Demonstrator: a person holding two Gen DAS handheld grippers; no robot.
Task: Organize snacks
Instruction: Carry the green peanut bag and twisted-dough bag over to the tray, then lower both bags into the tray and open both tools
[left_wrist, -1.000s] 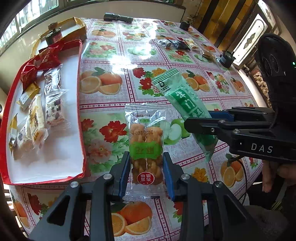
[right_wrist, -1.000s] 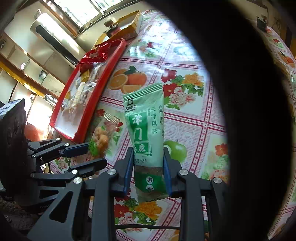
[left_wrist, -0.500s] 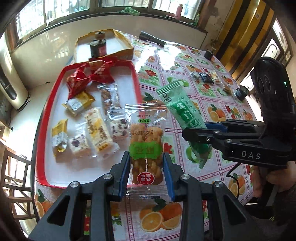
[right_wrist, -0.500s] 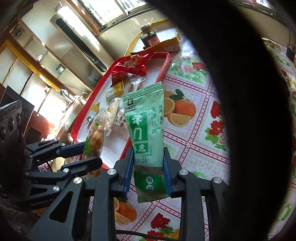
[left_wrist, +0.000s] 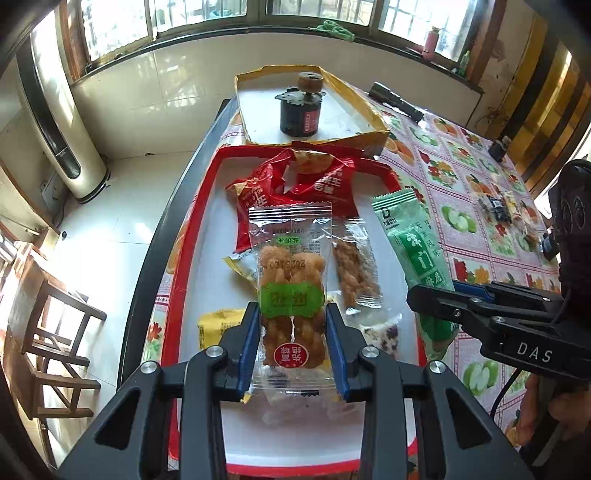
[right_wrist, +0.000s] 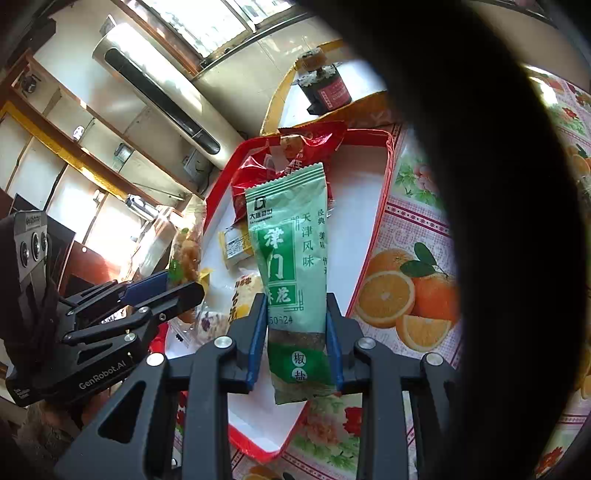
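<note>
Left hand-held gripper clamps a clear packet of golden fried twists above the red-rimmed white tray; right hand-held gripper clamps a green foil snack pouch beside it.

Two wrist fisheyes, angled down, close — shared red tray, right view partly blocked.

red-rimmed tray, white inside; green packet; tablecloth fruit-and-flower print, pinkish grid perhaps.
</note>
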